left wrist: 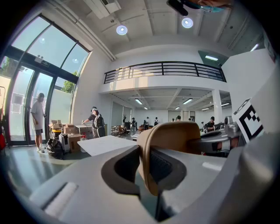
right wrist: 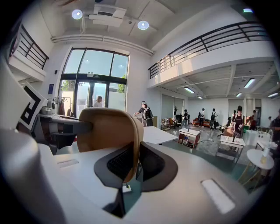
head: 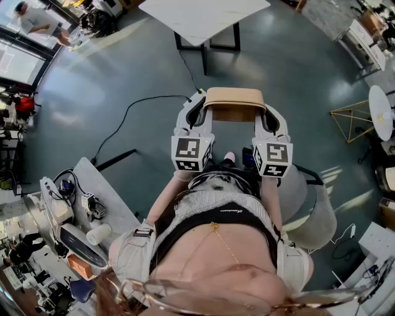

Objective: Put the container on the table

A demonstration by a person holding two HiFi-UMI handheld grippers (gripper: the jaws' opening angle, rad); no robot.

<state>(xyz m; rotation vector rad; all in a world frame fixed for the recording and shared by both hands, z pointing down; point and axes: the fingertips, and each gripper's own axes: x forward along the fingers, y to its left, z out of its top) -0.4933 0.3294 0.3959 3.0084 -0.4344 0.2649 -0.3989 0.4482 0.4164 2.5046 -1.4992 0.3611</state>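
Left gripper point(head: 197, 113): clenched on left end wall of tan round-cornered container point(head: 234, 99). Right gripper point(head: 266, 117): clenched on opposite end. White square table point(head: 203, 18): well ahead.

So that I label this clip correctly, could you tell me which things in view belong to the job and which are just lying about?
Part of the job: tan container, gripped at its ends by the left gripper and right gripper; white table ahead.

Just lying about: black cable on the floor; cluttered grey desk; round white table; gold wire frame.
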